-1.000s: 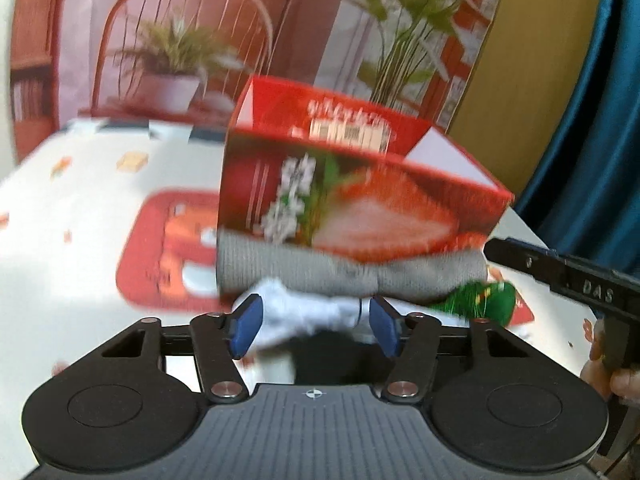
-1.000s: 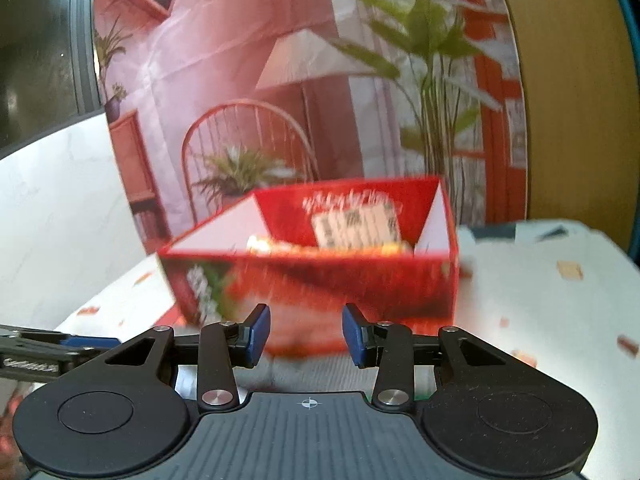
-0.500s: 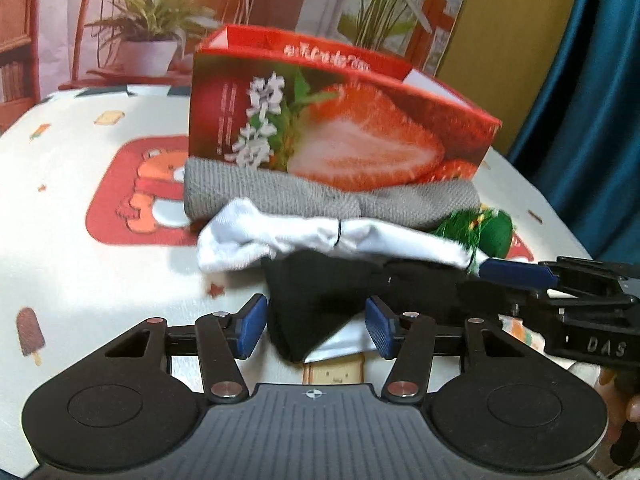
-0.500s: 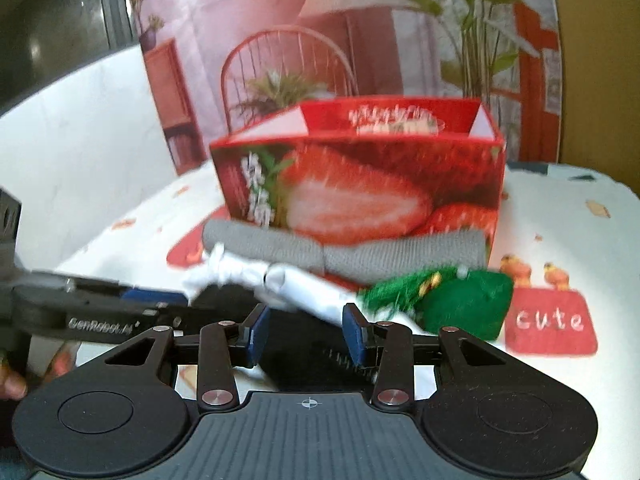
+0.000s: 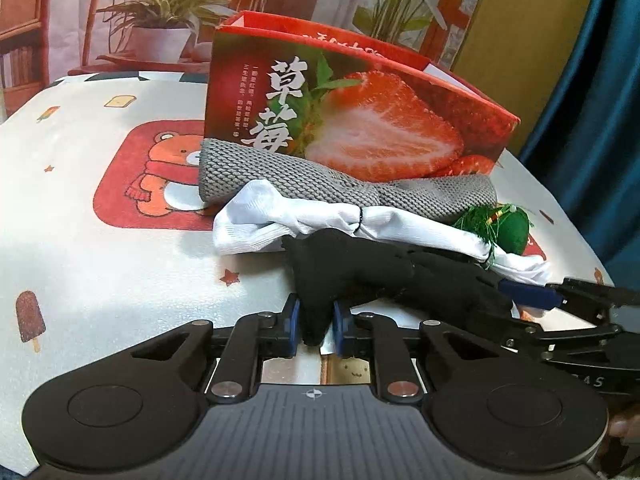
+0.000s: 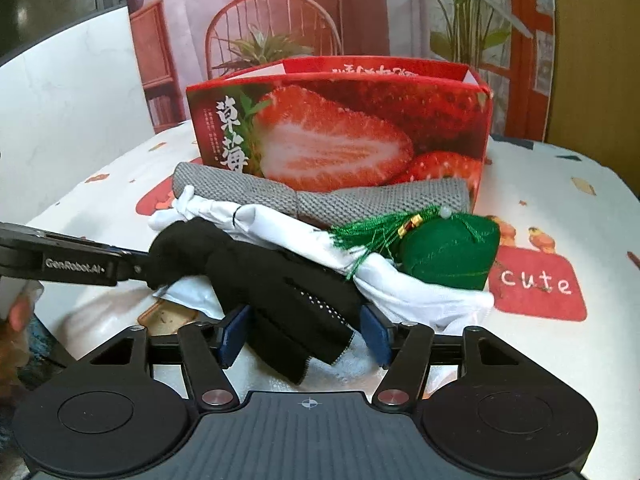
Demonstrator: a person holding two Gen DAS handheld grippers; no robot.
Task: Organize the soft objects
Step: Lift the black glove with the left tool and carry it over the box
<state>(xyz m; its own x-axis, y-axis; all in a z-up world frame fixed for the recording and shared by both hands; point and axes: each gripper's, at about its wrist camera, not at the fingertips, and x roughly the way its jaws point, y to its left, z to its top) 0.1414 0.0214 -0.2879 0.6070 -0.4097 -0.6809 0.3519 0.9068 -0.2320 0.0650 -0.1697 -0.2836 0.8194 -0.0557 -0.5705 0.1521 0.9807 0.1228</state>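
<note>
Both grippers (image 5: 314, 326) (image 6: 304, 330) apparently flank one black cloth (image 6: 276, 280).

Both views are sharp at centre with no motion blur. Fisheye bending curves the tablecloth (image 5: 120, 264) edges toward 9 and 3 o'clock, with dark vignette corners. Light is bright, slightly washed out on the cloth at 8 o'clock. Soft shadows lie beneath the black fabric (image 6: 280, 288).
</note>
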